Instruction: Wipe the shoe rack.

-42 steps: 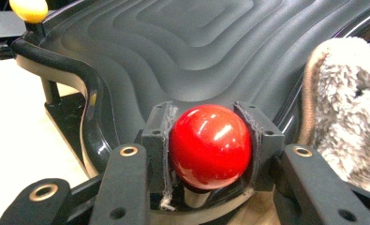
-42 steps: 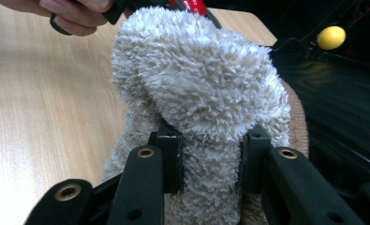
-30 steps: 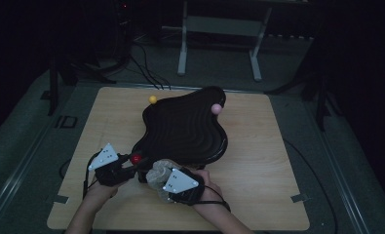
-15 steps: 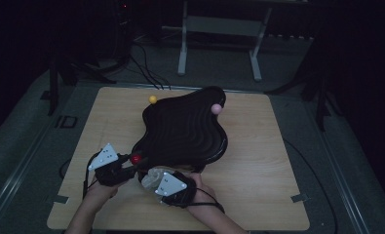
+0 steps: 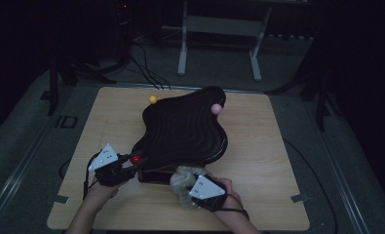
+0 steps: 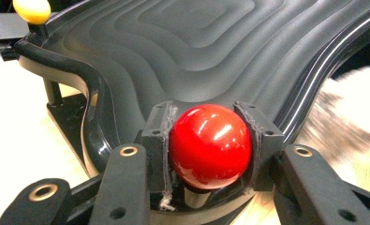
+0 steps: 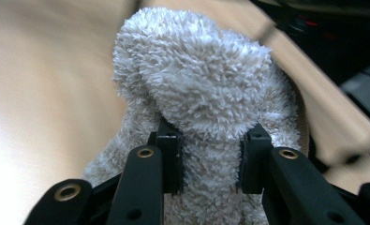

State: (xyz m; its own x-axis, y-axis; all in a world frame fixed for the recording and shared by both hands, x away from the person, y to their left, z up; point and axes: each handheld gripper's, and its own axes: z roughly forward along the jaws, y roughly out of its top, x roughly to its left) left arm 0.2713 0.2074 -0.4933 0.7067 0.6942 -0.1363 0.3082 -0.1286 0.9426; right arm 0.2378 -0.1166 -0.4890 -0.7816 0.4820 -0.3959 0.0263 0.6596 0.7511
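So here's the setup: my left gripper (image 5: 127, 163) has its jaws about half-closed, clamped on the red ball (image 6: 210, 145), a knob at the near-left corner of the black wavy tray (image 5: 185, 129). That hand just pins the tray. From the ball, the tray runs off toward 1 o'clock, long axis going up-right across the wooden table (image 5: 278, 161). There's a yellow ball (image 5: 152, 99) at the far-left corner and a pink ball (image 5: 216, 109) at the far-right one.

My right gripper (image 5: 187, 185) is squeezed about as tight as it goes on a fluffy grey-white cloth (image 7: 196, 98), which bulges out past the jaws. The cloth sits against the tray's near edge, around 6 o'clock from the tray's middle, so the ridged surface lies at about 12 from my right jaws. I reckon the wipe goes up over that raised rim, which is the main thing in the way. The red knob and my left gripper are close by at 9 o'clock, so I'd avoid sweeping that way
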